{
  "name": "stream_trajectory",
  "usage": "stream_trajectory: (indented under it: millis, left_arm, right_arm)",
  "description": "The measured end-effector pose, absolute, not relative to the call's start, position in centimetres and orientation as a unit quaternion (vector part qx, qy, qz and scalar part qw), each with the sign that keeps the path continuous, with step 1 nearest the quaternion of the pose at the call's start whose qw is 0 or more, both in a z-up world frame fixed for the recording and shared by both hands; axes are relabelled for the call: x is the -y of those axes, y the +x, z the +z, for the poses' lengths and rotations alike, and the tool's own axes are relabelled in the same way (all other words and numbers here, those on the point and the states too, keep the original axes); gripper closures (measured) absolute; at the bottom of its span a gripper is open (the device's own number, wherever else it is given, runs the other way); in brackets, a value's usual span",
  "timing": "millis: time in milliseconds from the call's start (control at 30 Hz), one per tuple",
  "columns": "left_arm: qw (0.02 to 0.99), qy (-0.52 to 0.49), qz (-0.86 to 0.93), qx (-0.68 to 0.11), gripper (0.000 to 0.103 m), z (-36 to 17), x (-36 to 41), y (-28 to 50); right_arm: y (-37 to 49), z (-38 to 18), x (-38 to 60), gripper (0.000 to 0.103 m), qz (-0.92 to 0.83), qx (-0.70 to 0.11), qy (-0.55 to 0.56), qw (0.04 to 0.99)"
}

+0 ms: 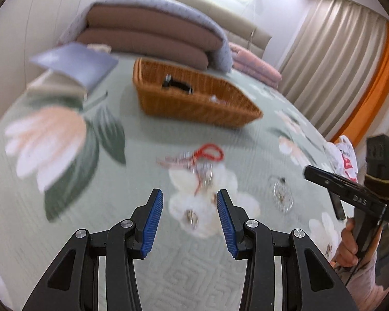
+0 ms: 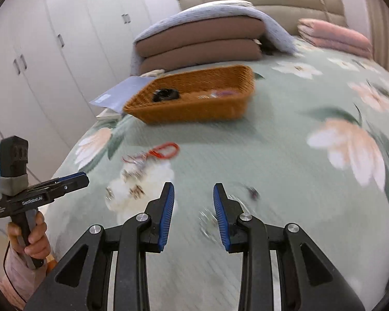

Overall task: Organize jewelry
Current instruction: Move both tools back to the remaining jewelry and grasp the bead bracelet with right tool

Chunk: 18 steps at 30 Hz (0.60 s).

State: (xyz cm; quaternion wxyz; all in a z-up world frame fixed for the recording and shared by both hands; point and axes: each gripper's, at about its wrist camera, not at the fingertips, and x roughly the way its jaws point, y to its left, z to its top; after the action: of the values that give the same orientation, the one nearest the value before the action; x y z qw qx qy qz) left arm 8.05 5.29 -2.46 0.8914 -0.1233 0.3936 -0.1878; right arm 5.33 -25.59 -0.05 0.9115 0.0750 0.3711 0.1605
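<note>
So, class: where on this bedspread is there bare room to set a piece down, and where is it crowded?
Free: the stretch between the wicker basket and the red cord, and the bedspread to its right. Crowded: the jewelry cluster ahead of both grippers.

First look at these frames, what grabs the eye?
The orange wicker basket mid-bed, with a black item inside. Nearer, a red cord tangled with shiny jewelry on the floral bedspread. Both blue-padded tongs, left and right, are open and empty above it.
</note>
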Motion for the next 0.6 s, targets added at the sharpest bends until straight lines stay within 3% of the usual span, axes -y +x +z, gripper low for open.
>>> stream_trajectory:
  millis: [233, 600]
  left_arm:
    - [0.884, -0.109, -0.185, -0.415, 0.058, -4.7, -3.6, 8.7]
    - [0.883, -0.085, -0.184, -0.424, 0.058, -6.0, -2.1, 9.1]
  right_arm:
    - [4.7, -2.1, 28.9, 0.068, 0.139, -0.397, 0.095, 0.902]
    - [6.0, -4.4, 26.0, 0.069, 0.105, -0.423, 0.055, 0.898]
